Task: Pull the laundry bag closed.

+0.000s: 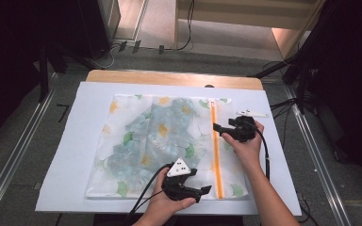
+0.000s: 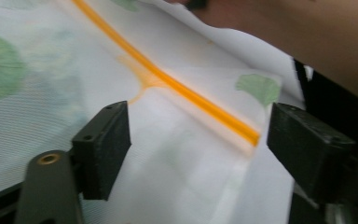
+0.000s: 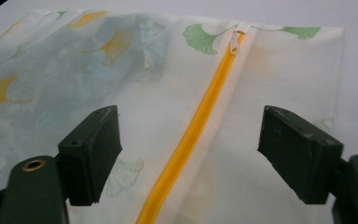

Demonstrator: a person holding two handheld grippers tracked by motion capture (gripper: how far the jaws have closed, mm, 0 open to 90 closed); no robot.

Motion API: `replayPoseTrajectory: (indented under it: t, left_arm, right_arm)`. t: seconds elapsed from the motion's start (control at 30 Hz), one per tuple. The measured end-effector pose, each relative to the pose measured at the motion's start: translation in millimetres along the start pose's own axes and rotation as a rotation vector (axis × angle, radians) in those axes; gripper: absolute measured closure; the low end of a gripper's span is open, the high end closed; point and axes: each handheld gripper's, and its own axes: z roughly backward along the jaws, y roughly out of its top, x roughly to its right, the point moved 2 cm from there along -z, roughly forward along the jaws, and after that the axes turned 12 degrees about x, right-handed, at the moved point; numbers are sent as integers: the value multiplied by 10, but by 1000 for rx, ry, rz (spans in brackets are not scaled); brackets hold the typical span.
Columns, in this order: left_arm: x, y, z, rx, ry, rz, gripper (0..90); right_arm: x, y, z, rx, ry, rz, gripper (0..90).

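Observation:
A white mesh bag (image 1: 160, 141) printed with green and yellow leaves lies flat on the white sheet, with a bluish cloth (image 1: 160, 127) showing through it. An orange zipper (image 1: 215, 150) runs along its right side, closed, and its white pull (image 3: 235, 42) sits at the far end. My left gripper (image 1: 202, 193) is at the bag's near edge, open, with the zipper's near end (image 2: 242, 130) between its jaws and untouched. My right gripper (image 1: 219, 130) hovers open over the zipper (image 3: 200, 126) farther up, its jaws to either side of it.
The white sheet (image 1: 66, 155) covers a wooden table (image 1: 169, 77). A small white object (image 1: 252, 113) lies on the sheet just beyond the right hand. Metal rails, cables and dark stands surround the table on the floor.

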Motion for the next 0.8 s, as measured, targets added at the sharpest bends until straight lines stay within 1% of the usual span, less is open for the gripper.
replayPoseTrajectory:
  t: [0.03,0.07,0.1,0.17,0.23,0.27,0.37,0.4,0.47,0.5,0.53,0.57,0.63,0.7,0.73,0.8]
  left_arm:
    - [-37,5,45,0,21,-13,166]
    - [-71,8,96,13,41,-23,134]
    - [-105,14,158,22,55,-35,129]
    - [-168,26,275,34,85,-75,129]
    - [-240,45,398,50,94,-89,111]
    - [-289,64,456,56,92,-87,97]
    - [-484,138,631,76,131,-56,85]
    - [-555,158,688,79,151,-51,85]
    - [-688,178,790,67,211,-79,86]
    - [-751,182,842,60,234,-86,87]
    - [-809,186,901,56,250,-84,88]
    - [-865,187,967,53,258,-88,89]
    - [-958,191,1102,62,267,-88,89]
    - [-1037,187,1236,67,269,-77,89]
    - [-1075,184,1303,69,271,-63,88]
    - [-1149,168,1431,73,277,-53,89]
  right_arm:
    - [-6,-28,38,-1,-6,8,178]
    - [-13,-58,77,-7,-6,10,165]
    - [-15,-86,109,-7,-6,12,151]
    - [-22,-145,181,-9,-2,6,142]
    - [-31,-204,253,-10,-1,3,136]
    - [-43,-231,290,-13,1,1,132]
    - [-89,-284,392,-13,5,11,126]
    - [-106,-298,426,-8,6,19,124]
    - [-141,-324,495,-2,19,16,116]
    - [-161,-341,528,-6,22,24,113]
    - [-174,-361,555,-7,21,47,113]
    - [-184,-381,582,-8,23,56,110]
    - [-184,-417,640,-13,35,51,105]
    - [-175,-442,703,-14,34,56,102]
    - [-167,-449,735,-12,29,54,102]
    - [-149,-459,812,-5,34,32,101]
